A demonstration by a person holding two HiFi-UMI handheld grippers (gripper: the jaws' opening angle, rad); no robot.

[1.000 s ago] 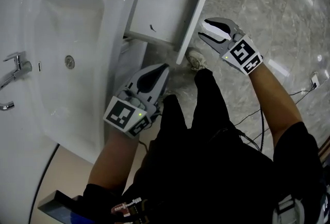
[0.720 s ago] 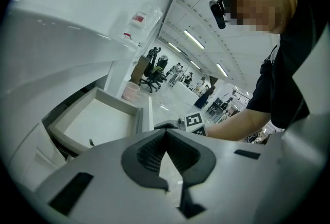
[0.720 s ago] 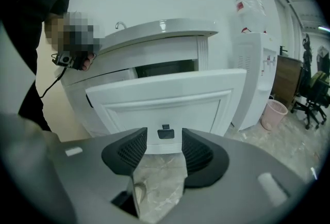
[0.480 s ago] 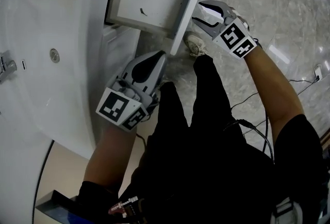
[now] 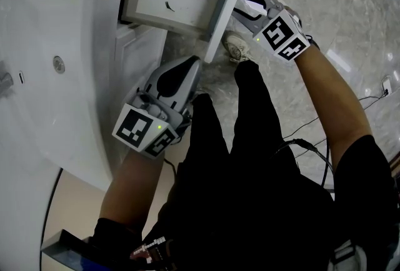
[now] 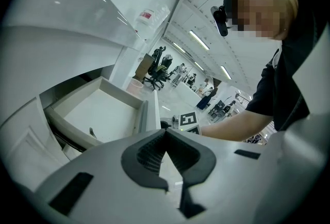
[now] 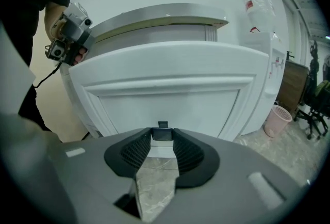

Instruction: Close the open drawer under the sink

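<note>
Now the fingers (image 7: 188, 155) of the right gripper (image 7: 162, 141), which have just been closing, look pinched on the small dark pull (image 7: 162, 134) low on the drawer (image 7: 170, 89) front. That drawer sticks out to the right from under the sink (image 5: 50, 45). It is nearly empty, so probably light. Its stiff front panel should take a flat push anywhere. The left gripper (image 6: 166, 134), fingers together and empty, hangs near the cabinet (image 5: 140, 57).
</note>
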